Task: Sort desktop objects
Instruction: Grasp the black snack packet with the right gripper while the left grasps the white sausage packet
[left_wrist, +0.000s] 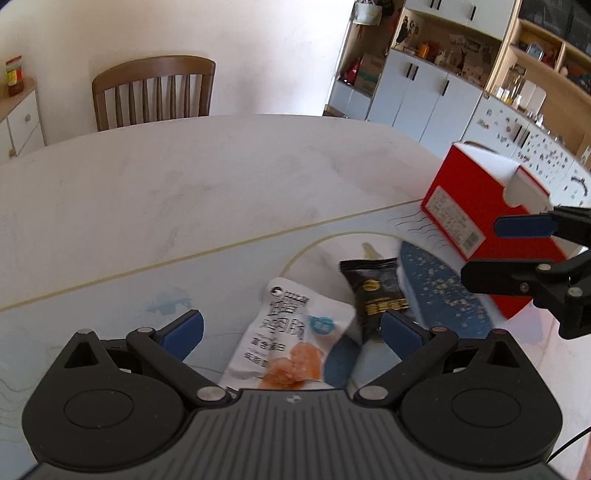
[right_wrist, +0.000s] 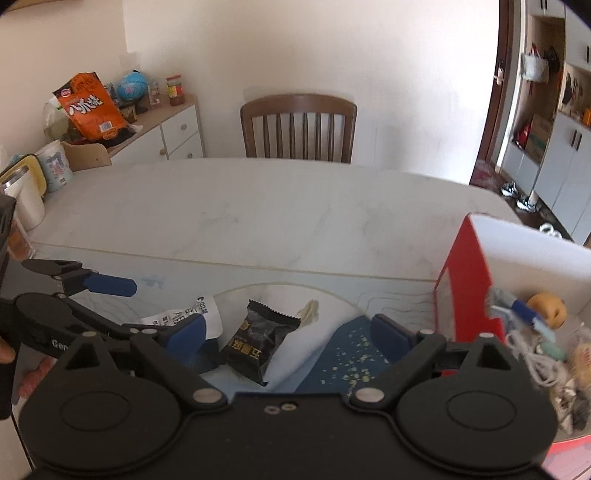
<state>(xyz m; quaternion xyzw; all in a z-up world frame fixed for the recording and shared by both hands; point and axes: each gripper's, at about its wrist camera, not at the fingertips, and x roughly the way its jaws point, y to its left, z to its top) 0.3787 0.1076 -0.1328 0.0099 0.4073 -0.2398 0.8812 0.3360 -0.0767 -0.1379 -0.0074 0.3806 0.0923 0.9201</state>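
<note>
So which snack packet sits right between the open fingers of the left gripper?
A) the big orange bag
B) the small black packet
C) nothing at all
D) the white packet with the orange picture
D: in the left wrist view the white packet lies between the open left gripper; the black packet lies further right.

Open left tongs straddle white snack packet on table

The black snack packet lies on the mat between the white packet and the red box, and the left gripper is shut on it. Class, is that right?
Not quite. The black snack packet does lie between the white packet and the red box, but the left gripper is open and holds nothing; the left wrist view shows its fingers spread wide apart.
</note>
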